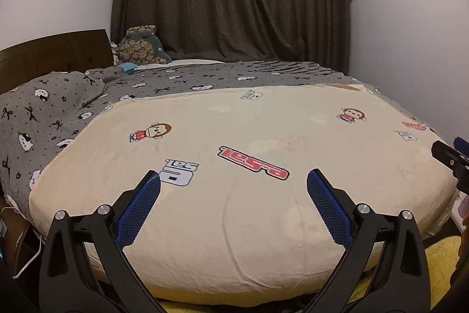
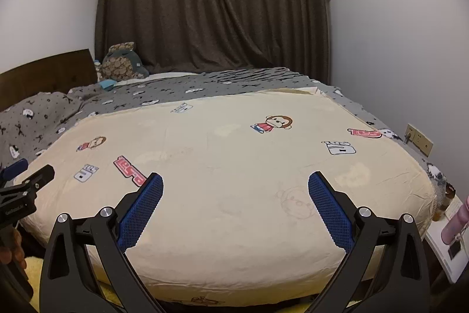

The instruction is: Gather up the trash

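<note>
Left gripper (image 1: 233,179): jaws spread wide, holding nothing, above the near end of the bed.
Right gripper (image 2: 235,181): jaws equally wide, empty, just beside the left one.
Quilt (image 1: 234,137): cream, cartoon prints, covering the near part of the bed; no loose item visible on it.
Blanket (image 1: 52,119): grey, rumpled towards the headboard, where small items could hide.
Trash: none identifiable in either view; possibly among the objects at the right edge by the bottle (image 2: 454,225), too cut off to tell.
Risk, misjudged target: printed motifs may be mistaken for litter, so the jaws pinch quilt.
Risk, collision: the grippers sit close and may knock together when turning.
</note>
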Available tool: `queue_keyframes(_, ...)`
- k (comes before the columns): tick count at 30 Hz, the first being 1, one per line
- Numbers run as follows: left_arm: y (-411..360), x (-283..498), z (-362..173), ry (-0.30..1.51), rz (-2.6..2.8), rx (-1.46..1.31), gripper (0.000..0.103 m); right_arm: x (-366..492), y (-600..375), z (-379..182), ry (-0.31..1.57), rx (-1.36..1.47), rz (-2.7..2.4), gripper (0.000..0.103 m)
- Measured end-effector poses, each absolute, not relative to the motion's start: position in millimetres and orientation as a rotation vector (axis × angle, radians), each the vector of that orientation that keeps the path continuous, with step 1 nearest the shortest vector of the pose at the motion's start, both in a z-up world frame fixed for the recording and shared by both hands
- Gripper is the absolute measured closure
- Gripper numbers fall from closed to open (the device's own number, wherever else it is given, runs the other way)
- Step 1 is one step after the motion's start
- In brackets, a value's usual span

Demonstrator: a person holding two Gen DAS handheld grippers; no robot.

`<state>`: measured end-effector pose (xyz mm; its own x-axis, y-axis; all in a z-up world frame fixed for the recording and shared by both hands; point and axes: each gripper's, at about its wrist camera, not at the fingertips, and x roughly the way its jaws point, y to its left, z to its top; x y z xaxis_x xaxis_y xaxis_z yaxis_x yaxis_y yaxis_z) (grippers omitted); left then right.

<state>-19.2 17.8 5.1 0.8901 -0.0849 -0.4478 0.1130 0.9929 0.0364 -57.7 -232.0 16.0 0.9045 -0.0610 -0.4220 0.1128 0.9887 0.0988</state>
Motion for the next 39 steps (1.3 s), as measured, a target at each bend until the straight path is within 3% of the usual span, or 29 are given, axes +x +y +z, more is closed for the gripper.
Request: queue_keyframes(39, 17.0, -21.8, -1.6, 0.468, -0.081, 0.048, 0.008, -50.9, -215.7, 7.3, 0.452, 0.121, -0.058, 0.004)
